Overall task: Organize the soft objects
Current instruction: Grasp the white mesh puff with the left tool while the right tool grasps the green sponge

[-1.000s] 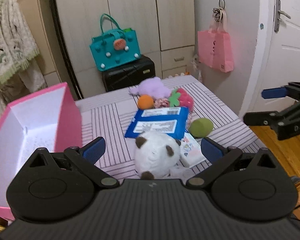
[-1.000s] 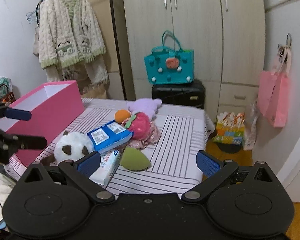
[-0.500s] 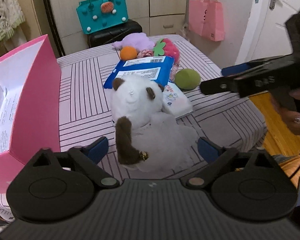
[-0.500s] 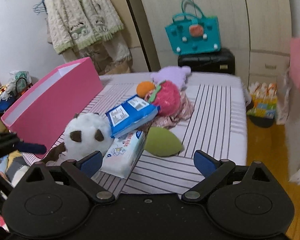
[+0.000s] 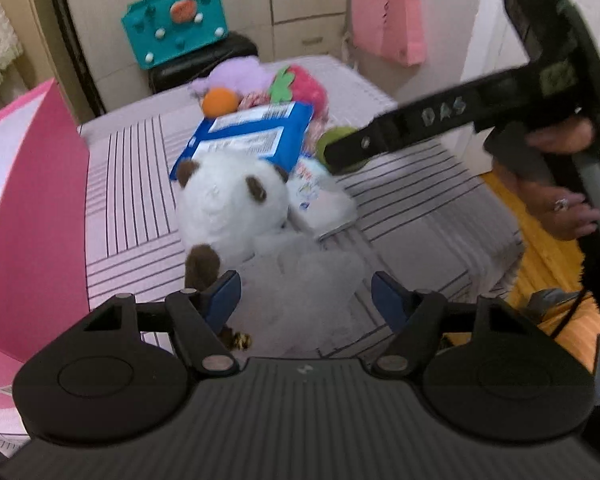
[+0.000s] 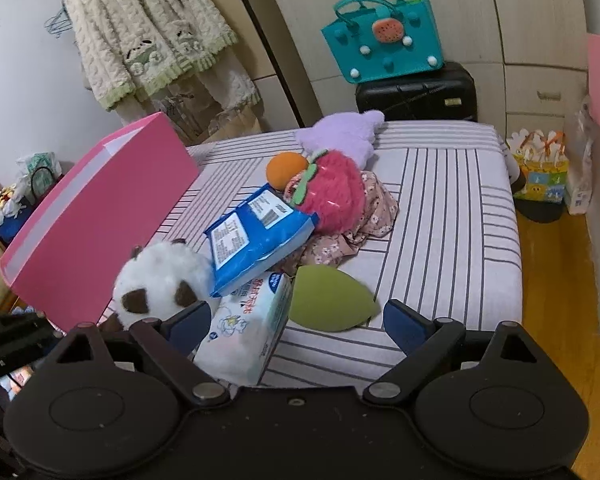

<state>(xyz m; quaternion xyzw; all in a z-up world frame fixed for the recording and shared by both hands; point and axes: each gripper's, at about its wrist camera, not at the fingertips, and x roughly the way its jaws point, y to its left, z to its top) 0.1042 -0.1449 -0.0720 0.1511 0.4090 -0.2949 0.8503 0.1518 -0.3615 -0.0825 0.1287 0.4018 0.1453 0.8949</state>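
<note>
On the striped bed (image 6: pixel 452 216) beside the pink box (image 6: pixel 100 216), the left gripper (image 5: pixel 306 296) tilted downward, its jaws just narrowing around the white plush's (image 5: pixel 232 204) body without pressing, while the right gripper (image 6: pixel 296 320), angled downward, stood wide open over the tissue pack (image 6: pixel 248 328).

A bed (image 6: pixel 452 184) under a pale striped sheet fills the middle of the room. Behind it stands a beige wardrobe (image 6: pixel 480 12) with drawers at its foot. A black suitcase (image 6: pixel 418 92) sits against it, a teal felt bag (image 6: pixel 382 40) on top. A cream knitted cardigan (image 6: pixel 148 32) hangs on the white wall at the left. At the right, wooden floor (image 6: pixel 556 280) shows beside the bed, and a pink bag (image 5: pixel 388 20) hangs near what seems a white door (image 5: pixel 496 32), blurred.
</note>
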